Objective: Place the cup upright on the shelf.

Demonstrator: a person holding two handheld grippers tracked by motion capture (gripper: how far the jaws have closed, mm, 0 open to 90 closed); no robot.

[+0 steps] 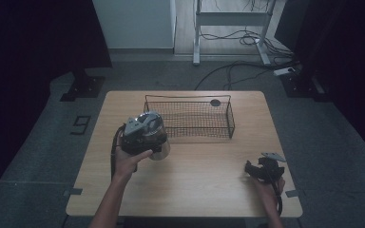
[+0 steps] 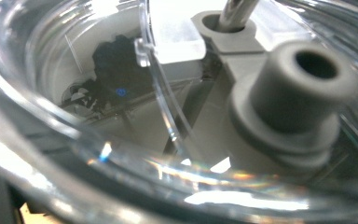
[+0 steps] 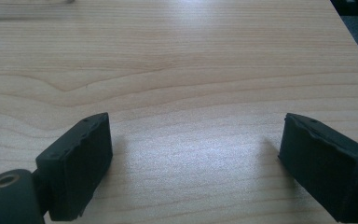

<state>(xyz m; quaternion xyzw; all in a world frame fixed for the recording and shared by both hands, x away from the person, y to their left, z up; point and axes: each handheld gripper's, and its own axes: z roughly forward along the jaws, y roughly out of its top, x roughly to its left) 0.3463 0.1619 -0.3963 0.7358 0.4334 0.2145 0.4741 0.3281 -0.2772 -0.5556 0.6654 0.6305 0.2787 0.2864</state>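
The left gripper (image 1: 148, 135), left of centre in the high view, is held above the counter (image 1: 195, 185) with a clear plastic container (image 1: 158, 137) at its front; whether its fingers are clamped on the container cannot be told, since the left gripper view looks straight into the clear wall, showing a grey spout-like fitting (image 2: 291, 100) and a thin metal rod (image 2: 235, 14) inside. The container sits just in front of the left end of the wire basket (image 1: 190, 118), which stands at the upper middle of the counter. If it is meant to go into the basket, the step likely calls for lifting it above the near rim, keeping it level, and moving it toward the upper right of the frame before lowering it. The basket's front wall is the main obstacle; clipping it could push the basket away. A small dark round object (image 1: 215, 102) lies at the basket's far right edge, apart from the likely drop spot. The right gripper (image 1: 264, 170) rests at the lower right of the counter, its fingers (image 3: 77, 165) spread wide with nothing but bare wood between them, well out of the way.
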